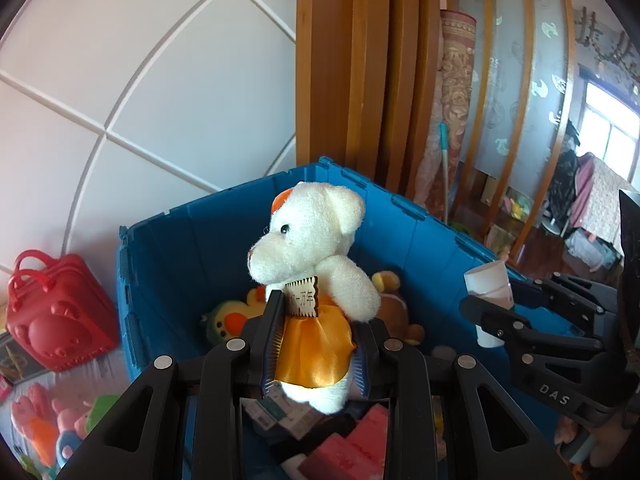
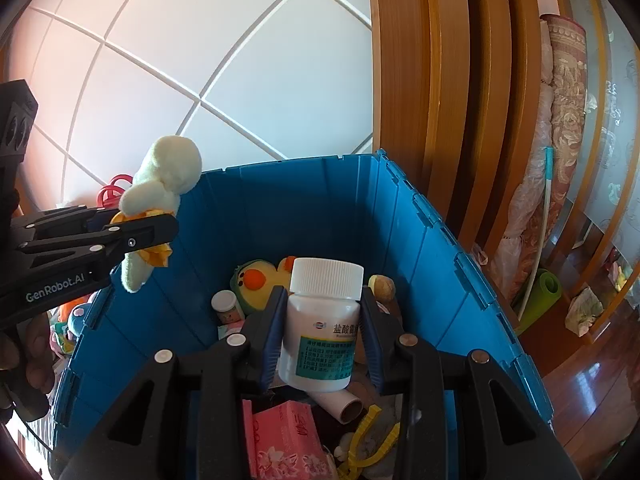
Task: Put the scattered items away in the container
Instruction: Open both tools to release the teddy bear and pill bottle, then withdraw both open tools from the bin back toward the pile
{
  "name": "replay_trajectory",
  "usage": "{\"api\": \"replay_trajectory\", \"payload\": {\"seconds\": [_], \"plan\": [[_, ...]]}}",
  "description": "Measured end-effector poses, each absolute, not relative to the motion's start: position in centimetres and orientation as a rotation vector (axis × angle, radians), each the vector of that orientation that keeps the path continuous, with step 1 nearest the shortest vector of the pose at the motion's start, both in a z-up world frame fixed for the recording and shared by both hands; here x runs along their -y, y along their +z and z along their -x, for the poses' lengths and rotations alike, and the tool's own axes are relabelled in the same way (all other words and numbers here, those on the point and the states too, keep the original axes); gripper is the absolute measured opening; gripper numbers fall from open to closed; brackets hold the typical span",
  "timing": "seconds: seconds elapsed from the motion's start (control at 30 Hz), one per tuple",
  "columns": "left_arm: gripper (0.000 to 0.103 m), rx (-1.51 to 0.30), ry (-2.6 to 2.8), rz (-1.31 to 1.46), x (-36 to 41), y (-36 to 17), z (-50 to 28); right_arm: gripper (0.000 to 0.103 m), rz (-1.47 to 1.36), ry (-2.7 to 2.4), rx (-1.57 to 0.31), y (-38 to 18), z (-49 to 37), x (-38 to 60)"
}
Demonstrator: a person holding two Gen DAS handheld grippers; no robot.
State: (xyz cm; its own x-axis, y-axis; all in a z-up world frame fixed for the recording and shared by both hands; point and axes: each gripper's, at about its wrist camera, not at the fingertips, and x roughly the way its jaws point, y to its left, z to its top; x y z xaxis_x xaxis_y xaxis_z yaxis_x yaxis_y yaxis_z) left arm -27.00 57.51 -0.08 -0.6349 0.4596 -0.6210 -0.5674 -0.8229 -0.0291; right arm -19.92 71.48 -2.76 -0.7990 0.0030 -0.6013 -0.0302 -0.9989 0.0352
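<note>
Left gripper [image 1: 316,344]: clamped on the white teddy bear [image 1: 316,248] at its orange satin skirt; bear upright, head above the fingertips, a small lettered tag at its chest.
Right gripper [image 2: 322,328]: closed around a white pill bottle [image 2: 320,320], pads pressing both sides of the body; ribbed cap up, teal-printed label facing the camera.
Blue crate [image 2: 280,216]: open-topped, against a white panelled wall [image 2: 224,60]; both held items hang over its opening.
Crate contents: yellow duck plush [image 2: 256,284], small jar [image 2: 226,304], pink tissue pack [image 2: 286,440], cardboard tube [image 2: 344,404], yellow plastic piece [image 2: 364,440], brown plush [image 1: 396,304].
Outside crate: red bear-shaped bag [image 1: 56,312] to its left, beside more soft toys [image 1: 52,424] on the floor.
Right of crate: wooden door frame [image 2: 432,120], rolled rug [image 2: 560,128].
</note>
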Motion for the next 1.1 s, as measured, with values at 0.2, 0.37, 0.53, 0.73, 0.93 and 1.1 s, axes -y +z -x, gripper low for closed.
{"api": "replay_trajectory", "payload": {"seconds": [0.2,0.37,0.53,0.73,0.93,1.1], "plan": [[0.103,-0.204,2.435,0.841,-57.3,0.0,27.4,0.085,0.964,2.958,0.005,-2.9,20.5,-71.0],[0.103,-0.175,2.463,0.847,-56.4,0.0,27.9,0.103,0.935,2.963,0.023,-3.0,20.3,-70.7],[0.103,-0.161,2.485,0.849,-55.5,0.0,27.9,0.103,0.938,2.964,0.014,-2.9,20.3,-70.7],[0.103,-0.149,2.512,0.837,-54.3,0.7,26.7,0.103,0.925,2.973,0.012,-2.7,19.6,-70.2],[0.103,-0.147,2.548,0.834,-52.5,1.3,24.8,0.103,0.909,2.998,0.023,-2.2,18.2,-69.2],[0.103,-0.130,2.580,0.835,-50.6,1.5,22.8,0.103,0.892,3.023,0.029,-1.6,16.7,-68.1]]}}
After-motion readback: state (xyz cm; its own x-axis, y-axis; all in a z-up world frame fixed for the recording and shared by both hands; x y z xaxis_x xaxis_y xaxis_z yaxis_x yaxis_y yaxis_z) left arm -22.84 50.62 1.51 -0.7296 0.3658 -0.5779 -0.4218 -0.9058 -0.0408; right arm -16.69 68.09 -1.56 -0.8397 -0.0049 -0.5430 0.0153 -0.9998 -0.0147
